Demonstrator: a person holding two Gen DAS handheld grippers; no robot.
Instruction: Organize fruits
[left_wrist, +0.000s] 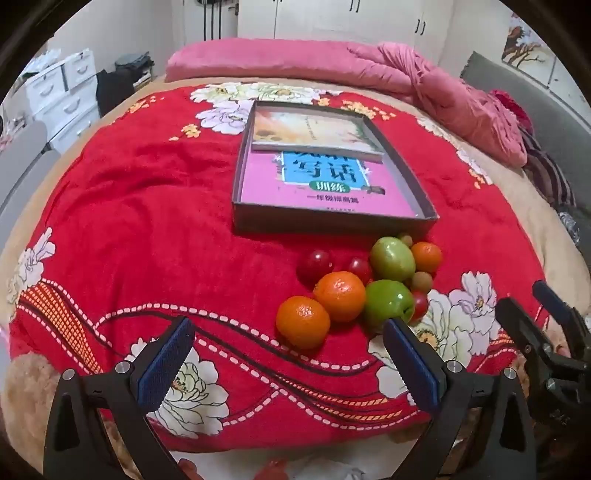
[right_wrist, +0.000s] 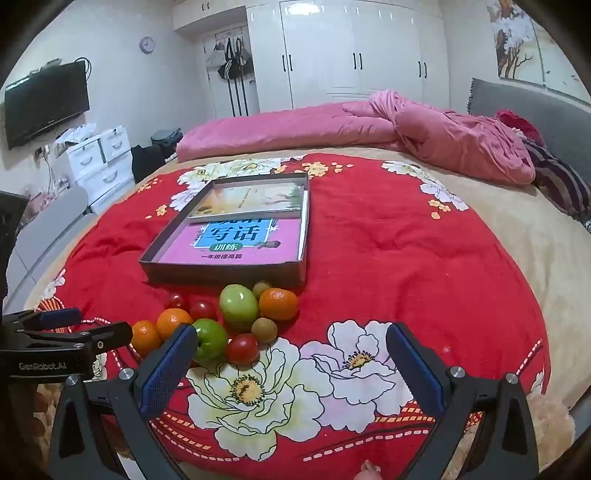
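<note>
left gripper (left_wrist: 291, 365) and right gripper (right_wrist: 291, 373), jaws spread, empty, above a red floral blanket (left_wrist: 129, 221) on a bed. fruits (left_wrist: 354, 288) clustered just ahead, beside a box (left_wrist: 255, 221) of books. beyond: pink quilt (right_wrist: 424, 129), white wardrobe (right_wrist: 351, 51), wall tv (right_wrist: 44, 103).

We see bare red blanket (left_wrist: 147, 206) left of the fruit cluster (left_wrist: 362, 284), open for an approach. Just behind the fruit, the shallow box (left_wrist: 332, 218) (holding books) walls off that side, and flowered blanket lies free in front.
</note>
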